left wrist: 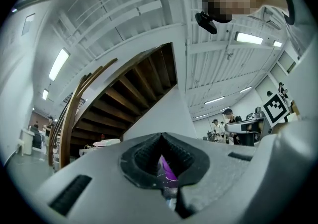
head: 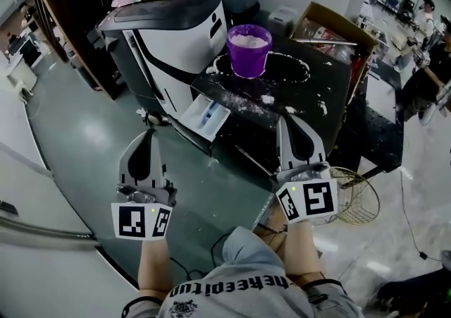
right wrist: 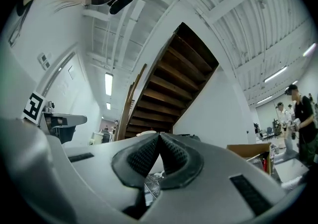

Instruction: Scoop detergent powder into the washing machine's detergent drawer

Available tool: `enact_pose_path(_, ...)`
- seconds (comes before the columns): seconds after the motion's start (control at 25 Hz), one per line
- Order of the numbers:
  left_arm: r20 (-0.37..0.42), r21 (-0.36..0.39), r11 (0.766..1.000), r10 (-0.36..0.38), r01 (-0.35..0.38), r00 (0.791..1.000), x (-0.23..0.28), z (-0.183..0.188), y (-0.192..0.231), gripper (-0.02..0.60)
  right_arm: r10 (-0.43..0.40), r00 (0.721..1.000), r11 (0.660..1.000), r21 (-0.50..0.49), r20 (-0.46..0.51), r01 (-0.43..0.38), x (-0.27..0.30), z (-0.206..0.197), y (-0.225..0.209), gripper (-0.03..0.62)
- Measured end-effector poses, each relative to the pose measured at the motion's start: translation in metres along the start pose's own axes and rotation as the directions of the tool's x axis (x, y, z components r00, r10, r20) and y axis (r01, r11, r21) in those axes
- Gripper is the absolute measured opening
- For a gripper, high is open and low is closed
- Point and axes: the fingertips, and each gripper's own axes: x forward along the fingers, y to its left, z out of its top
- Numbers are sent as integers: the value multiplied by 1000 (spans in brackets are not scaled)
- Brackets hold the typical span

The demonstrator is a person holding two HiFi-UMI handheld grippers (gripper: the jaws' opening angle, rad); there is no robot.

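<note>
Two tools: left tool and right tool. Two marker cubes, one on the left, one on the right. One purple bucket of white powder. One washing machine, with one drawer pulled open. One black tabletop, dusted with several spilled patches. One cardboard box. One wire basket.

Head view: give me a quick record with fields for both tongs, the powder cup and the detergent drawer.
left tongs: shut, empty, left of the drawer
right tongs: shut, empty, over the table's near edge
purple cup: upright on black table, holds white powder
detergent drawer: pulled open
spilled powder: scattered on table around cup
</note>
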Motion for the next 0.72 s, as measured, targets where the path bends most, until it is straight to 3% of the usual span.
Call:
enact_pose_path(0.32,16,19,1000,17,-17,1000,76,40,16,3,0,1000,999,35,-4,1,56,29,-36,0)
enact_pose_path(0.72,40,-2,999,-41,41,998,105,65,-1,3,-27,999,997,65,-23,28,50,50,-51,0)
